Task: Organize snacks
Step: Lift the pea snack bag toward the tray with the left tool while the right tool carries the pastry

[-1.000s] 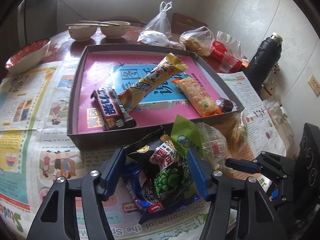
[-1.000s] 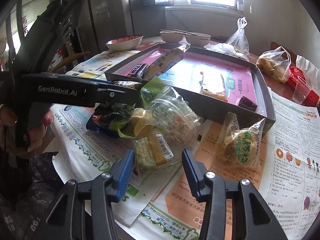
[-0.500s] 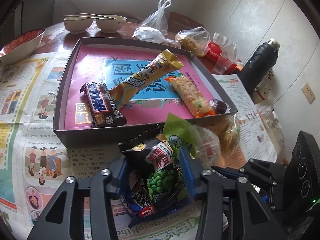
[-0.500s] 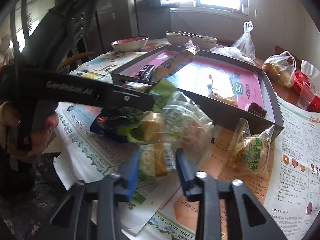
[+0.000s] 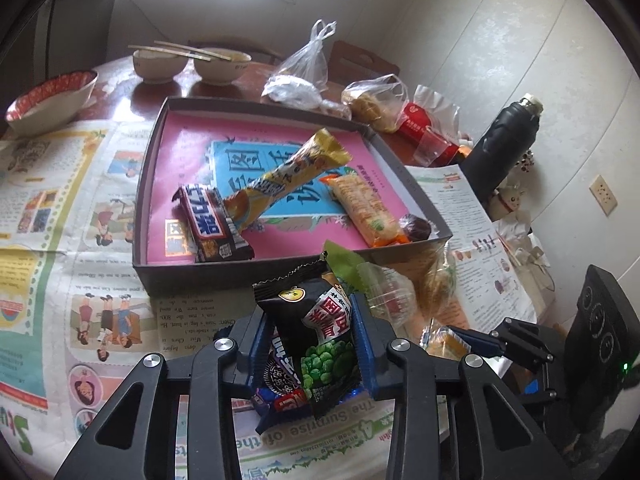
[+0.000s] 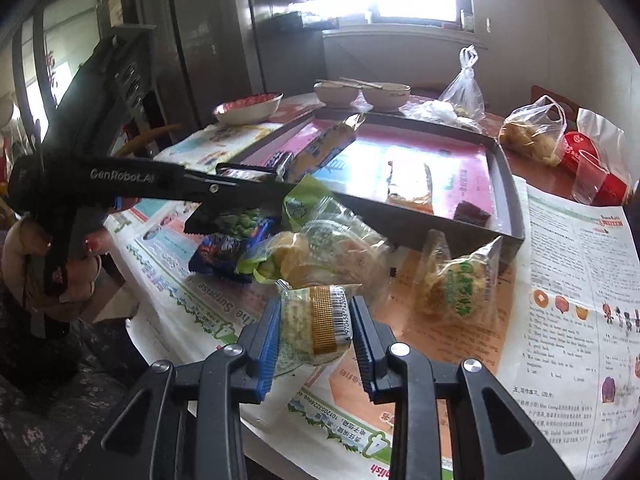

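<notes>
My left gripper (image 5: 310, 344) is shut on a black green-pea snack packet (image 5: 320, 328), lifted above a blue cookie packet (image 5: 276, 380) on the newspaper. My right gripper (image 6: 314, 336) is shut on a small clear-wrapped cake with a gold label (image 6: 316, 320). The dark box with a pink floor (image 5: 184, 128) holds a chocolate bar (image 5: 210, 224), a long yellow bar (image 5: 288, 176), an orange-wrapped cracker pack (image 5: 366, 210) and a small dark sweet (image 5: 416, 228). Clear-wrapped pastries (image 6: 332, 244) and a green-labelled cake (image 6: 460, 280) lie in front of the box.
Several bowls (image 5: 160, 62) with chopsticks stand behind the box, a red-rimmed bowl (image 5: 48, 98) at far left. Plastic bags (image 5: 304, 76), a red packet with a cup (image 5: 428, 140) and a black flask (image 5: 504, 140) stand at the right. Newspaper (image 5: 60, 220) covers the table.
Both grippers closed from open: the left on the pea packet, the right on the small cake. The pea packet has risen a little off the pile.
</notes>
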Motion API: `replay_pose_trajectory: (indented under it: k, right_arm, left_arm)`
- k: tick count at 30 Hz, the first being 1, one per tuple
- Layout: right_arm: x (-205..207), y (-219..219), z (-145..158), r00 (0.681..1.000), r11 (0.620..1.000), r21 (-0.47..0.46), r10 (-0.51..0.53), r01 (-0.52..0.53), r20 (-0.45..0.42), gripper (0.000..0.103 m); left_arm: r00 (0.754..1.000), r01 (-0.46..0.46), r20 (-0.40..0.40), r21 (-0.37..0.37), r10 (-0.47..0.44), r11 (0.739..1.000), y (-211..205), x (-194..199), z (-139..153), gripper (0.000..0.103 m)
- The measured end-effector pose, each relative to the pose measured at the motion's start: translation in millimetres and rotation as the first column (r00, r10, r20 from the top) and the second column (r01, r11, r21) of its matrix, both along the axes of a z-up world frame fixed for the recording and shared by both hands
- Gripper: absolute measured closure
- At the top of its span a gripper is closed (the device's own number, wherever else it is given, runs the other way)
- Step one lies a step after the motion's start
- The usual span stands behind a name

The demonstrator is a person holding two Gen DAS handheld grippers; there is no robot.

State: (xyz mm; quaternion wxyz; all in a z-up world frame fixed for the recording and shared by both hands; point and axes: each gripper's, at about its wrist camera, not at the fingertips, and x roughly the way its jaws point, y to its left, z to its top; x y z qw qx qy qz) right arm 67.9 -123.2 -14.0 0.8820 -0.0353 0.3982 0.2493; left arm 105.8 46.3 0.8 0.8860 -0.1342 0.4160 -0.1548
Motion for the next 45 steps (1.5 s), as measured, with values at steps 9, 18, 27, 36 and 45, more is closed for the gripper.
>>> replay_pose_trajectory:
  k: [9,18,27,36,45]
  right_arm:
    - [9,-8,16,0.999,0.997,0.067,-0.041,0.040,0.017,0.069]
    - [23,-11,34,0.998,0.991,0.129,-0.044,0.039,0.035,0.069]
    - [41,-10,42,0.997,0.985,0.159,-0.075,0.070,0.022,0.069]
    - [47,-15,44,0.994,0.983,0.157,-0.099,0.093,0.034,0.069]
    - [54,-29,52,0.988,0.976,0.171,-0.142,0.131,0.054,0.069]
  left_arm:
    - [0.999,-0.008,0.045,0.015,0.008,1.000,4,-6,15,0.065]
    - [0.997,-0.024,0.076,0.019,0.022,1.000,3,-4,26,0.065]
    - [0.994,-0.036,0.100,-0.005,0.036,0.999,14,-10,35,0.065]
    - [0.993,-0.038,0.112,0.008,0.037,0.999,13,-4,42,0.065]
    - [0.992,-0.026,0.124,0.026,0.023,0.999,3,9,49,0.065]
